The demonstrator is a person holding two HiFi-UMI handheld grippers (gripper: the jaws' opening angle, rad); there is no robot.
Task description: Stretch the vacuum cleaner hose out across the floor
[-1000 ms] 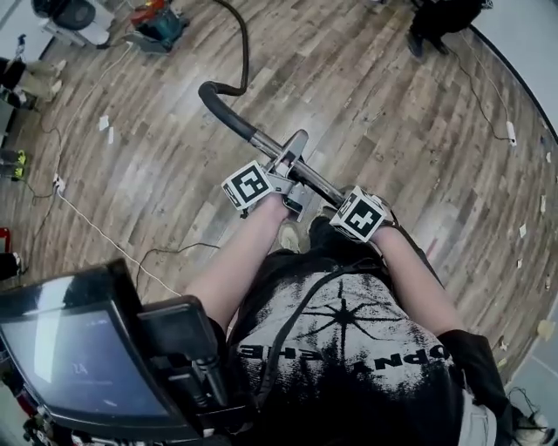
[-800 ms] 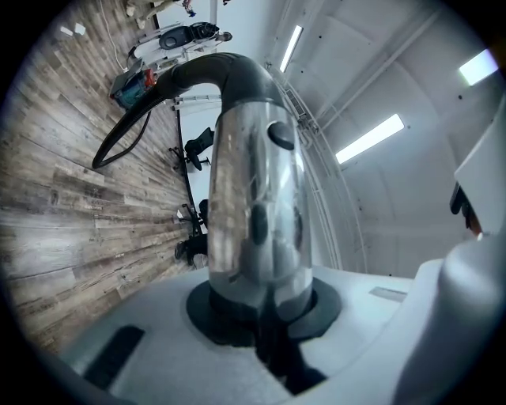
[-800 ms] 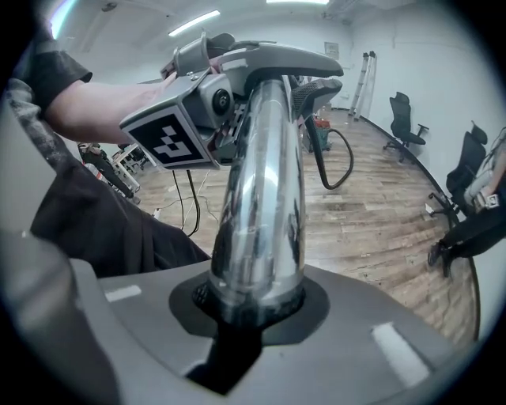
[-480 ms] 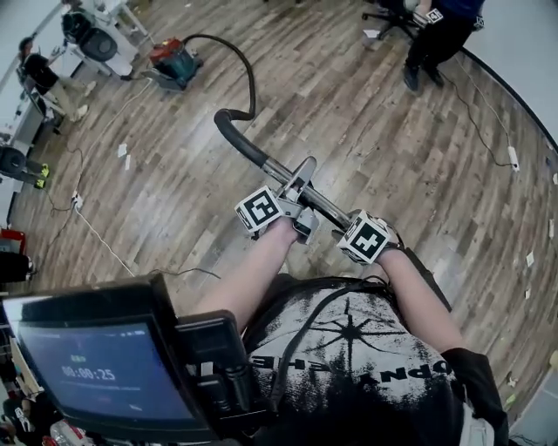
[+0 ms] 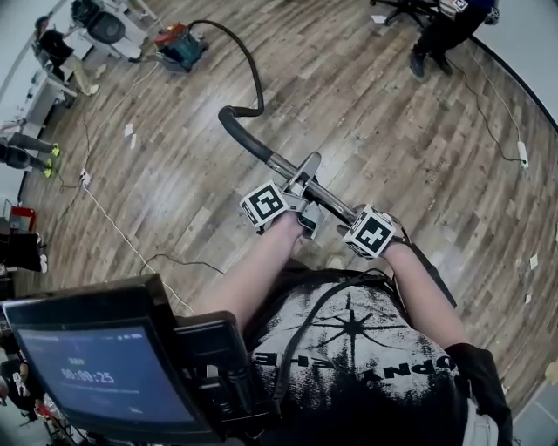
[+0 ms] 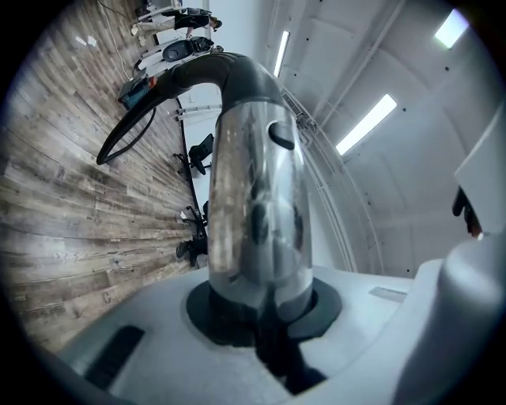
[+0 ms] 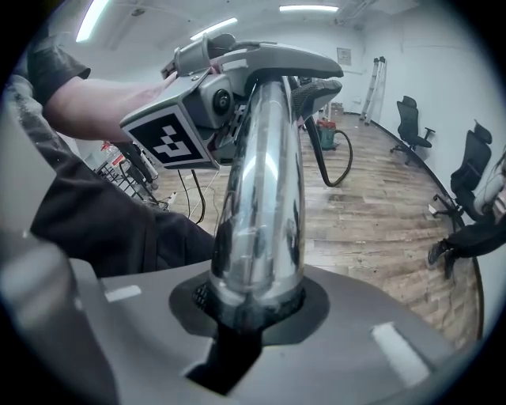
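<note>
The teal and red vacuum cleaner stands far off at the top left of the head view. Its black hose curves across the wooden floor to a black bent handle and a chrome wand tube. My left gripper is shut on the tube near the handle. My right gripper is shut on it lower down, close to my body. In the left gripper view the chrome tube rises from between the jaws. The right gripper view shows the tube clamped the same way, with the hose beyond.
A person stands at the top right beside an office chair. Another person sits at the top left by desks. A white cable crosses the floor on the left. A monitor fills the lower left.
Both grippers kept their hold on the wand while the view drew back. The vacuum cleaner and more of the hose have come into sight at the top.
</note>
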